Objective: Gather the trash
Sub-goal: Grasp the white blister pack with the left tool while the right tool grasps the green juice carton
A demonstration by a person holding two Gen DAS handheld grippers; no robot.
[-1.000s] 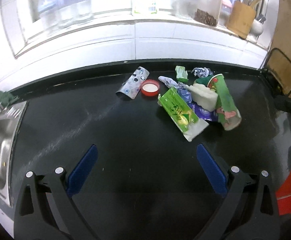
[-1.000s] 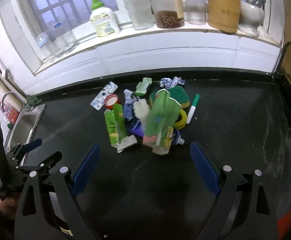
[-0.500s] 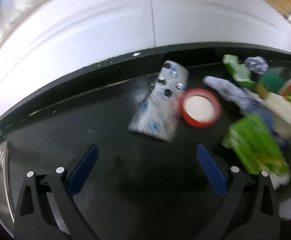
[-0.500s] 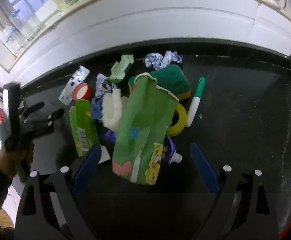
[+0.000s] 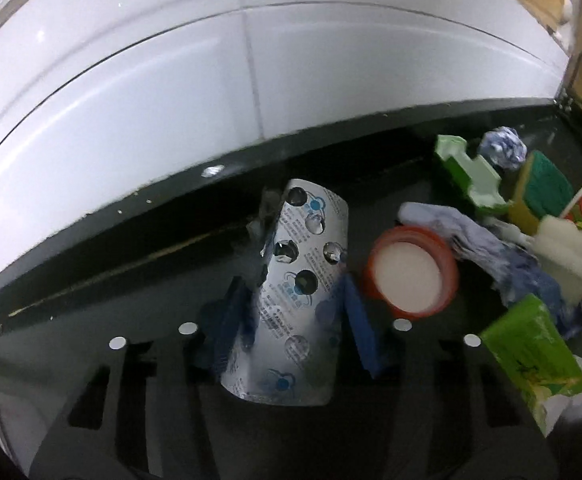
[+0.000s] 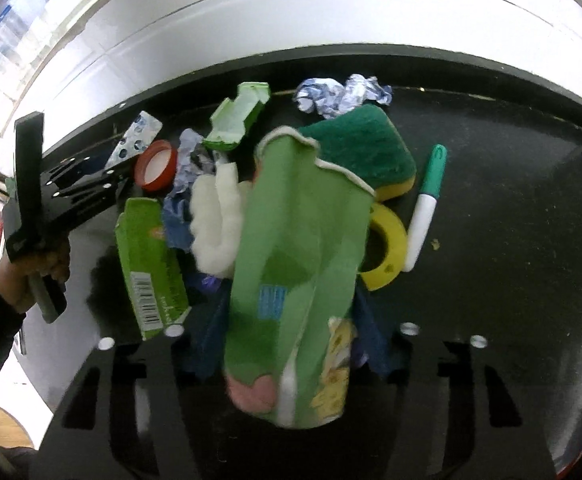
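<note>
Left wrist view: a second ago my left tongs (image 5: 291, 316) stood wide apart and well back from the litter; now they have come in toward the back edge of the worktop (image 5: 131, 280) and narrowed onto the foil blister pack (image 5: 297, 292), one blue pad against each long side. I read them as clamped on it, though the frame is slightly blurred. The red cap (image 5: 411, 272) lies just beside the pack, apart from the pads. On the right wrist view the same change shows: the right tongs (image 6: 287, 328), earlier open and short of the heap, have drawn together around the green printed pouch (image 6: 295, 264), its lower end between the pads. The green carton (image 6: 151, 264), white foam piece (image 6: 215, 232), sponge (image 6: 355, 148), yellow tape ring (image 6: 387, 248), marker (image 6: 425, 204) and crumpled wrapper (image 6: 339, 94) lie untouched mid-worktop. Judgement: two pieces secured, the bulk of the trash still to collect; no bin visible.
</note>
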